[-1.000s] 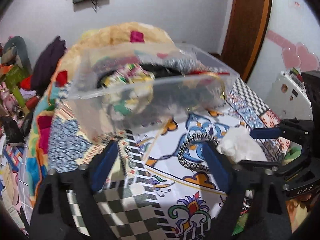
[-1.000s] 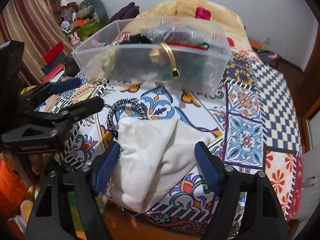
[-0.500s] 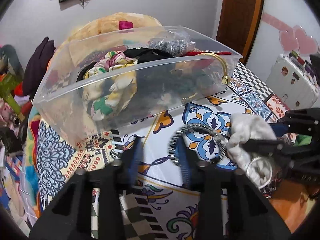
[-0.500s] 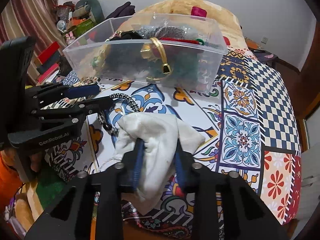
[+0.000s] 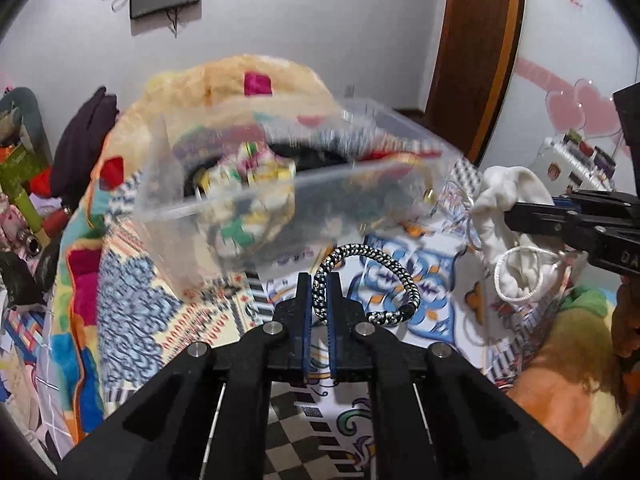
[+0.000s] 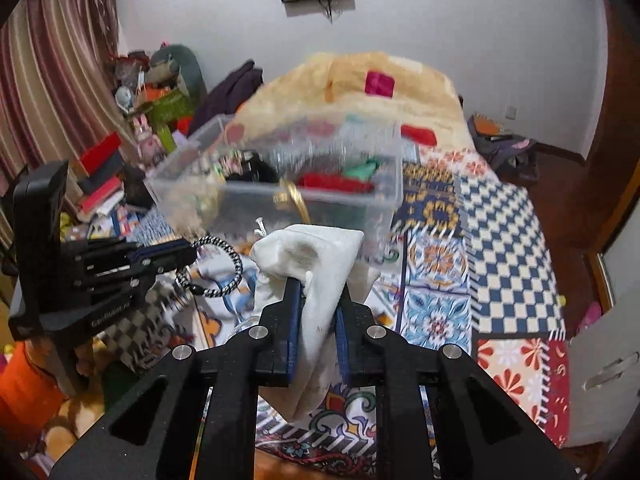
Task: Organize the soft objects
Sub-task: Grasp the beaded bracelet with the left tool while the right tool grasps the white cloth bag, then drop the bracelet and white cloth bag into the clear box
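Black-and-white braided cord, a closed bracelet loop [image 5: 366,284], is pinched at its near edge between the blue pads of the left hand-held gripper [image 5: 319,298], which is clenched on it just in front of the clear plastic bin [image 5: 280,200]. To the right of the bin's front wall, the right hand-held gripper [image 6: 317,308] is clamped on a white drawstring pouch [image 6: 316,264], the cloth bunched above its fingers and hanging below them. Both items are raised above the patterned bedspread [image 6: 500,248]. The bin, blurred in both views, sits on the bed and holds a floral fabric piece [image 5: 256,176], a red item [image 6: 336,182] and a gold band [image 6: 298,200] over its front rim.
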A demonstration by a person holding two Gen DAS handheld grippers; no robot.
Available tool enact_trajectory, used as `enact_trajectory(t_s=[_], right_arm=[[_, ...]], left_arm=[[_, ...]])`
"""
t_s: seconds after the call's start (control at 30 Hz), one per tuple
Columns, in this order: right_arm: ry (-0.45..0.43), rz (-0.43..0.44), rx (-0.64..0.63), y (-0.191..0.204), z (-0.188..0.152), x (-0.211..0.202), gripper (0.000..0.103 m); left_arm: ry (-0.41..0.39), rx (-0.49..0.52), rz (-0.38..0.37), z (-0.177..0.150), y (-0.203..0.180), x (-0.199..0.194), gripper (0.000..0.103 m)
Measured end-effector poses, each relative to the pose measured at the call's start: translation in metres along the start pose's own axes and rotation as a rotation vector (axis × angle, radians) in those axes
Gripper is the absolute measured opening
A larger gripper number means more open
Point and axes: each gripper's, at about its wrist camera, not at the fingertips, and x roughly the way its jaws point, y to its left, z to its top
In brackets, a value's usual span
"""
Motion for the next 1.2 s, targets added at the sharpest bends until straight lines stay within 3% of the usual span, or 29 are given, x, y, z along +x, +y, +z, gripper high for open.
enact_trajectory(t_s=[0.3,0.57,0.8,1.2], right_arm=[[-0.135,0.011,0.007,0.003,0.035,-0.022,0.014],[-0.245,-0.004,0.014,0.008,0.068,-0.018,0.014],[-0.263,-0.041,0.001,0.017,0.083,0.005,0.014],[-0.138,-0.131,0.031,-0.003,0.08,0.059,0.014]], left_arm=[[-0.162,-0.044,0.009,0.035,0.009,-0.045,0.005],[-0.236,-0.109,0.043,0.06,0.029,-0.045,0.005],[-0.226,-0.143,0.101,0.069,0.043,-0.024,0.005],[-0.111,-0.171,0.102,0.064,0.055,0.032,0.005]])
